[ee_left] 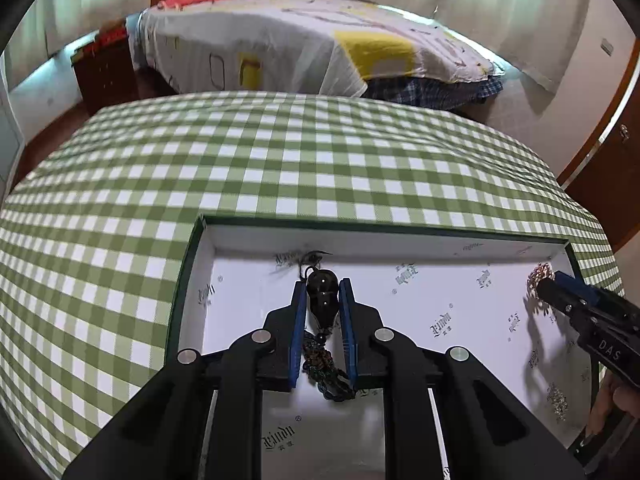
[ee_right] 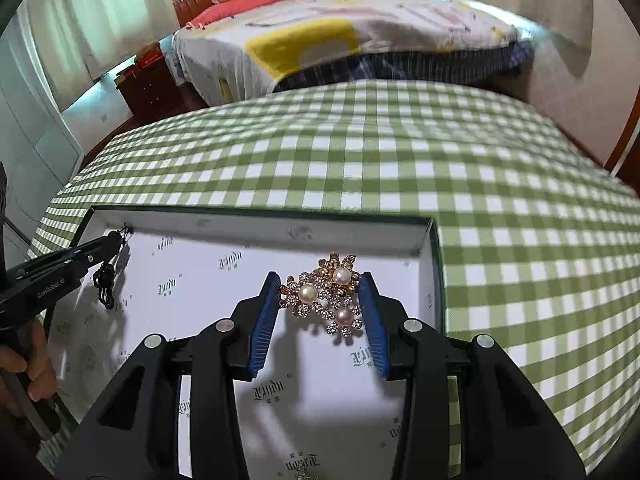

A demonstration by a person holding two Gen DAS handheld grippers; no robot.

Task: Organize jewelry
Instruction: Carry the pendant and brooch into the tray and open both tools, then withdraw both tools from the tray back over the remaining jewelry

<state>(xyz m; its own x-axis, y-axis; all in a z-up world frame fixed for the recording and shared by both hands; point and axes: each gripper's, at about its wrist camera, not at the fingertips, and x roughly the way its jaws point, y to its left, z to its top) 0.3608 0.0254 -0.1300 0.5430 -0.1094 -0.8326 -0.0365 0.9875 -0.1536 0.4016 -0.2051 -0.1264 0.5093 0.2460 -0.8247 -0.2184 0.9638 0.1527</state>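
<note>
My left gripper (ee_left: 323, 285) is shut on a dark gourd-shaped pendant (ee_left: 322, 300). Its braided cord and tassel (ee_left: 326, 372) hang below, over the left part of a white-lined box (ee_left: 256, 236). My right gripper (ee_right: 320, 286) is shut on a gold flower brooch with three pearls (ee_right: 325, 294), held above the right part of the same box (ee_right: 360, 220). In the left wrist view the right gripper (ee_left: 550, 286) shows at the right edge with the brooch (ee_left: 538, 280). The left gripper (ee_right: 116, 240) and the pendant's cord (ee_right: 105, 284) appear at the left of the right wrist view.
The box stands on a table under a green-and-white checked cloth (ee_left: 280, 160). A small glittering piece (ee_left: 558, 400) lies in the box's right corner. A bed (ee_left: 300, 40) and a dark wooden nightstand (ee_left: 104, 72) stand behind the table. A hand (ee_right: 28, 364) holds the left gripper's handle.
</note>
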